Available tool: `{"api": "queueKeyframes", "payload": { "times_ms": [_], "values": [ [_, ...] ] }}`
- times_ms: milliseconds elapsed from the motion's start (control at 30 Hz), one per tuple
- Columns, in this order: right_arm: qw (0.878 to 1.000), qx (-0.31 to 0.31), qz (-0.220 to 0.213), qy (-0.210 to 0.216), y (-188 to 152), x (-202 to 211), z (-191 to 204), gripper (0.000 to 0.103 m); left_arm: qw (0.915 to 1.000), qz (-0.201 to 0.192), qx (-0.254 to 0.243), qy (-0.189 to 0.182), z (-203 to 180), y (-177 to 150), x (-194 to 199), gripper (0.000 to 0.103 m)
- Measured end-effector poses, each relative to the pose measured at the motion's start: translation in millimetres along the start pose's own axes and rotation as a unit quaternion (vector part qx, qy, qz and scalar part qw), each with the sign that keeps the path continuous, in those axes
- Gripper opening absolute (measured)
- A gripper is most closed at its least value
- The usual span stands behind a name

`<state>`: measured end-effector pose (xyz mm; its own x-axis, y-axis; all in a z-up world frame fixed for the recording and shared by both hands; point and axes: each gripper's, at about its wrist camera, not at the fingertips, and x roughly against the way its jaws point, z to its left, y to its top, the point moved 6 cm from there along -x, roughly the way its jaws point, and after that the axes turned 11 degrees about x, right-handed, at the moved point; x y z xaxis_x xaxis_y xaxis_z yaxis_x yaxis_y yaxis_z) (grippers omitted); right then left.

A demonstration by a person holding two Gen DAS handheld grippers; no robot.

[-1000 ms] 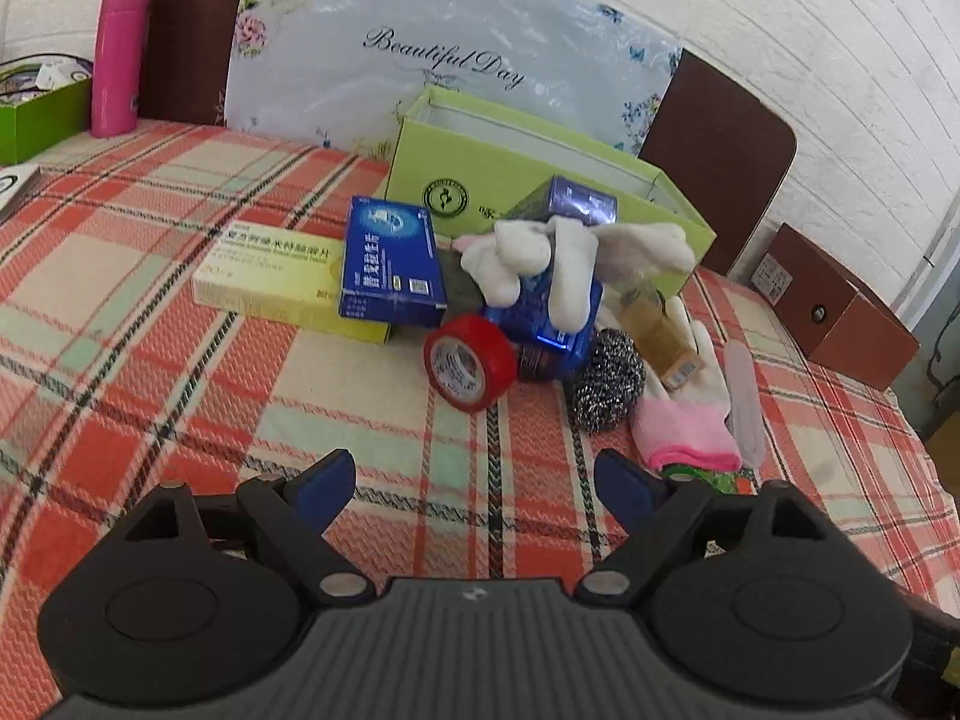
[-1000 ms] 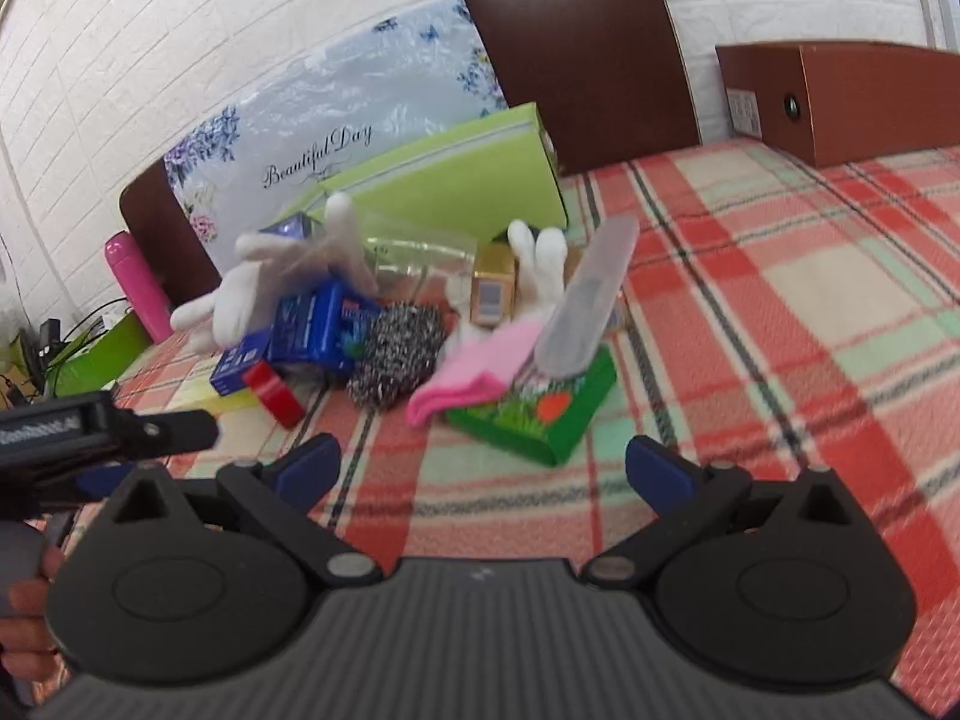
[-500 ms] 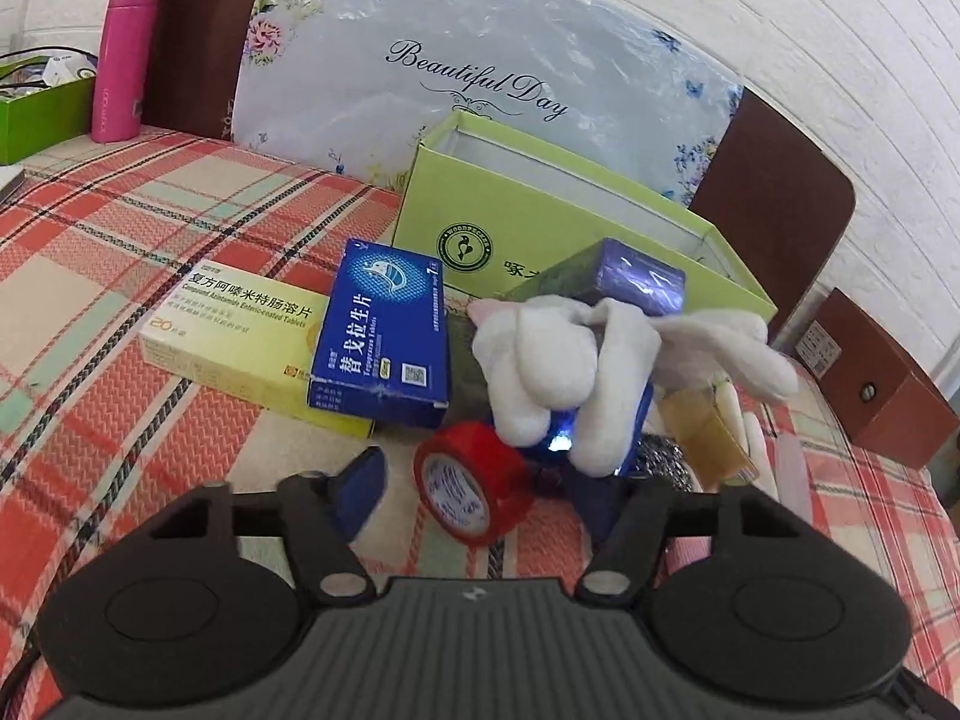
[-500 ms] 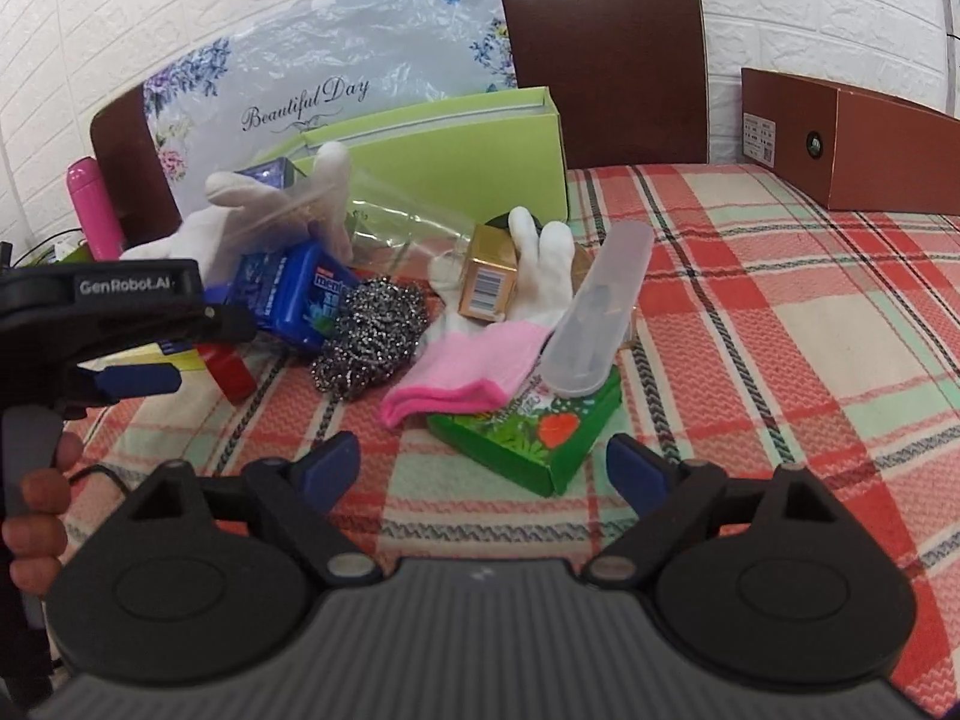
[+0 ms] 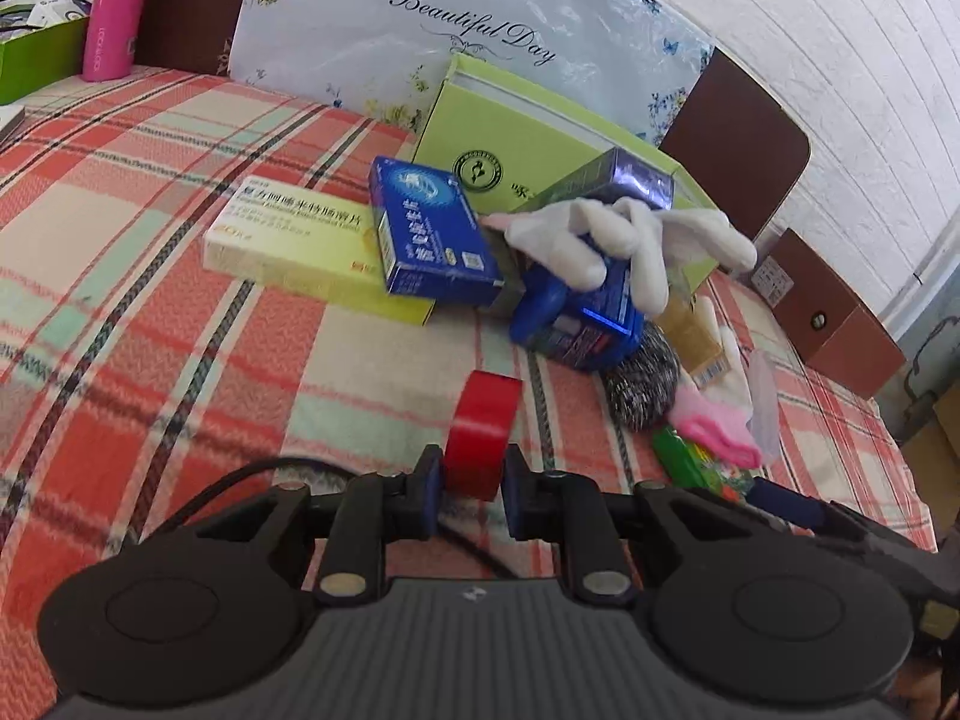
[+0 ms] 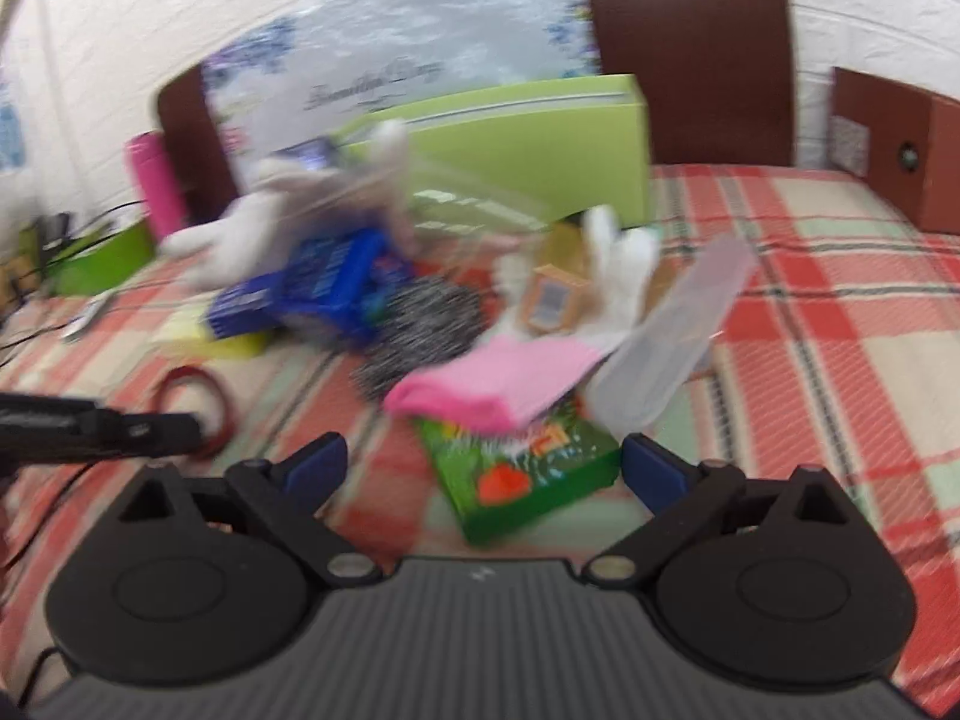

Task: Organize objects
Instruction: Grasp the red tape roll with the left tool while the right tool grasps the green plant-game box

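My left gripper (image 5: 471, 483) is shut on a red tape roll (image 5: 483, 429), held edge-on just in front of a pile on the plaid tablecloth. The pile holds a blue medicine box (image 5: 429, 234), a yellow medicine box (image 5: 288, 240), a white glove (image 5: 624, 240), a blue pack (image 5: 591, 318), a steel scourer (image 5: 639, 381) and a pink-cuffed glove (image 5: 720, 429). An open light-green box (image 5: 528, 144) stands behind. My right gripper (image 6: 483, 468) is open, close over a green packet (image 6: 528, 480). The tape roll (image 6: 195, 402) and the left gripper (image 6: 102, 435) show at the left of the blurred right wrist view.
A pink bottle (image 5: 114, 12) and a green bin (image 5: 36, 54) stand at the far left. A floral bag (image 5: 456, 42) and dark chairs (image 5: 744, 150) are behind the table. A brown box (image 5: 834, 312) sits at the right. A clear plastic case (image 6: 672, 342) leans on the pink glove.
My left gripper closed on the red tape roll and pulled it back from the pile. My right gripper moved closer to the green packet and stayed open.
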<state>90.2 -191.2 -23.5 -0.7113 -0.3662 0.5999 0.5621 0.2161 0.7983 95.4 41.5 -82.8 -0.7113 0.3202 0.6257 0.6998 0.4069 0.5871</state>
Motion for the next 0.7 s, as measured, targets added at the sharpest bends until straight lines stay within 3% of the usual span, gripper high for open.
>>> {"api": "queueKeyframes", "payload": {
  "times_ms": [133,200,267,433,500,533,567,700],
  "values": [
    [1.000,0.013,0.001,0.014,-12.2,12.9,22.0,0.099,0.9999,-0.007,-0.015,0.003,-1.9,-3.1,9.3,0.026],
    [1.000,0.020,-0.005,0.006,-10.9,14.7,22.5,0.099,0.9996,-0.019,-0.019,0.003,-3.1,0.4,12.1,0.038],
    [0.999,0.033,-0.006,-0.020,-6.7,12.6,17.4,0.099,0.9990,-0.036,-0.023,0.012,-3.8,5.0,13.3,0.061],
    [0.998,0.050,-0.010,-0.028,5.0,1.4,12.0,0.097,0.9984,-0.039,-0.041,0.006,-11.4,7.3,9.3,0.061],
    [0.998,0.049,0.002,-0.025,3.2,-4.6,12.7,0.080,0.9985,-0.033,-0.044,-0.001,-12.9,5.8,7.0,0.053],
    [0.999,0.045,0.009,-0.027,0.7,-5.7,12.0,0.061,0.9984,-0.029,-0.047,-0.003,-13.4,5.3,6.2,0.038],
    [0.999,0.042,0.009,-0.030,-2.4,-3.5,11.6,0.061,0.9983,-0.024,-0.053,-0.006,-14.1,4.6,5.3,0.031],
    [0.999,0.042,0.024,-0.014,-12.5,16.4,13.6,0.061,0.9980,-0.010,-0.062,-0.009,-16.7,2.0,1.3,0.029]
  ]
}}
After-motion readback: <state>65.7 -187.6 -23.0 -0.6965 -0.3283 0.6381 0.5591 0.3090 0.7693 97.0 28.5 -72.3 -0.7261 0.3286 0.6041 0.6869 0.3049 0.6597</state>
